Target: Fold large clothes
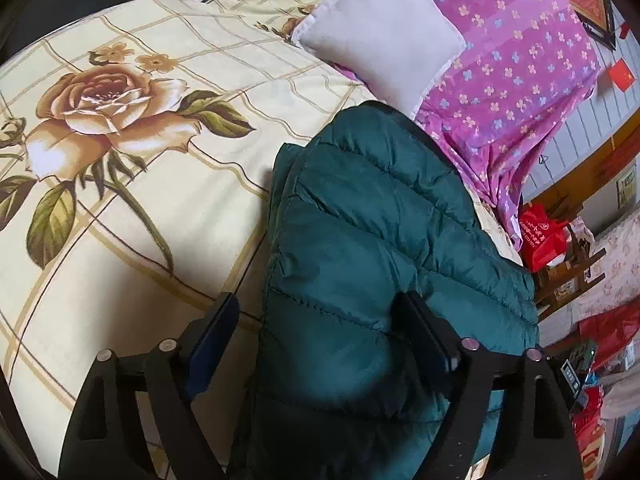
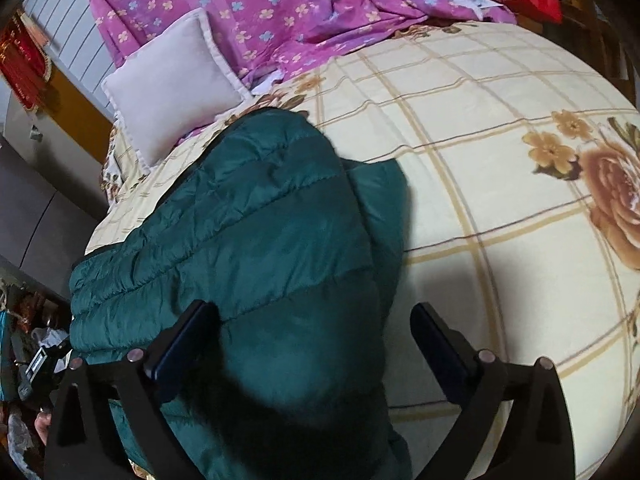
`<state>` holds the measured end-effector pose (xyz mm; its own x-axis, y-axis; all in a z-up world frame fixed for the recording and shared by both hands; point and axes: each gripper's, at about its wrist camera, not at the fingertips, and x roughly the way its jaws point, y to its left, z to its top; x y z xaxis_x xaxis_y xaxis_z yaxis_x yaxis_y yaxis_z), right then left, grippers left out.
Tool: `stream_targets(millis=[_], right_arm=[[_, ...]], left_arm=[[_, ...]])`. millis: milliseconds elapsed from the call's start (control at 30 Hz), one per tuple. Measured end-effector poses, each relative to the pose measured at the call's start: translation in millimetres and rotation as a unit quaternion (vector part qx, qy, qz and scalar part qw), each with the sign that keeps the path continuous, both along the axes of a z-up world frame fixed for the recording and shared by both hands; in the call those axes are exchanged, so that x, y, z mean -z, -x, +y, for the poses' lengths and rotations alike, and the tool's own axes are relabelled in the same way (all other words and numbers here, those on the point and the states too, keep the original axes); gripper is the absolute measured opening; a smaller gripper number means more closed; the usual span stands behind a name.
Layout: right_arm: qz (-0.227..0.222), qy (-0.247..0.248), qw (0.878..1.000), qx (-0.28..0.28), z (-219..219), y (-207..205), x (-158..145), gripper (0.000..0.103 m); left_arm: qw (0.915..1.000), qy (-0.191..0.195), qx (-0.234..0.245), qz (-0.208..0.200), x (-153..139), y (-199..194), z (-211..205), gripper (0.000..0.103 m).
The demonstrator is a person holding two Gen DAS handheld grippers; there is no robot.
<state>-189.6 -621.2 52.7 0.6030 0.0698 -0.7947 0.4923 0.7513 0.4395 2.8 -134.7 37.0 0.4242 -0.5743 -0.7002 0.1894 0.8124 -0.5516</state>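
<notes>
Both tongs stand open: I read my left tongs (image 1: pixel 320 324) and right tongs (image 2: pixel 316 324) each hovering with fingers spread over the green puffer jacket (image 1: pixel 372 248). It lies folded on the floral bedspread (image 1: pixel 132 160), near the white pillow (image 1: pixel 380 40) and purple quilt (image 1: pixel 520 60).

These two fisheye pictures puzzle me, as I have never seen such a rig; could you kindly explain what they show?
No robot here: a person holds a two-finger claw in each hand, each with a camera looking forward along its fingers. One picture is from the left claw, the other from the right claw. Both claws are open and hold nothing. Between their fingers lies a dark green puffer jacket, already folded over, on a cream rose-print bedspread. Farther back are a white pillow and a purple flowered quilt.
</notes>
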Motion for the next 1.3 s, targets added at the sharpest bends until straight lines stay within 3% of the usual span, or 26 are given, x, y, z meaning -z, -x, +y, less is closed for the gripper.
stream_targets(millis=[200,500,567,600,700,767,867,967,1133,1300], right_arm=[[-0.004,-0.015,1.000,-0.020,3,-16,9,0.103],[0.000,-0.035,0.999,-0.039,0,-22,21,0.103],[-0.005,-0.028,0.999,-0.042,5,-22,20,0.102],[-0.009,-0.021,0.999,-0.044,8,-20,18,0.100],[-0.021,0.003,0.998,-0.055,18,-16,9,0.081],[-0.027,0.011,0.998,-0.061,23,-12,0,0.063],[-0.039,0.010,0.997,-0.061,27,-5,-16,0.046],[-0.050,0.011,0.996,-0.069,33,5,-35,0.040],[-0.064,0.008,0.993,-0.096,54,37,-74,0.038],[-0.067,-0.011,0.992,-0.106,78,89,-94,0.038]], left_arm=[[0.9980,0.041,0.014,0.047,17,-7,-2,0.078],[0.9988,0.040,0.015,0.024,16,-4,-10,0.080],[0.9978,0.055,0.026,0.028,16,-4,-14,0.062],[0.9974,0.060,0.026,0.029,15,-2,-14,0.060],[0.9979,0.053,0.036,0.011,5,2,-17,0.042],[0.9980,0.047,0.041,-0.009,-4,8,-18,0.030],[0.9971,0.056,0.044,-0.028,-17,18,-16,0.020],[0.9950,0.079,0.051,-0.034,-33,31,-8,0.016],[0.9916,0.086,0.086,-0.045,-63,67,0,0.015],[0.9901,0.060,0.118,-0.047,-82,117,20,0.015]])
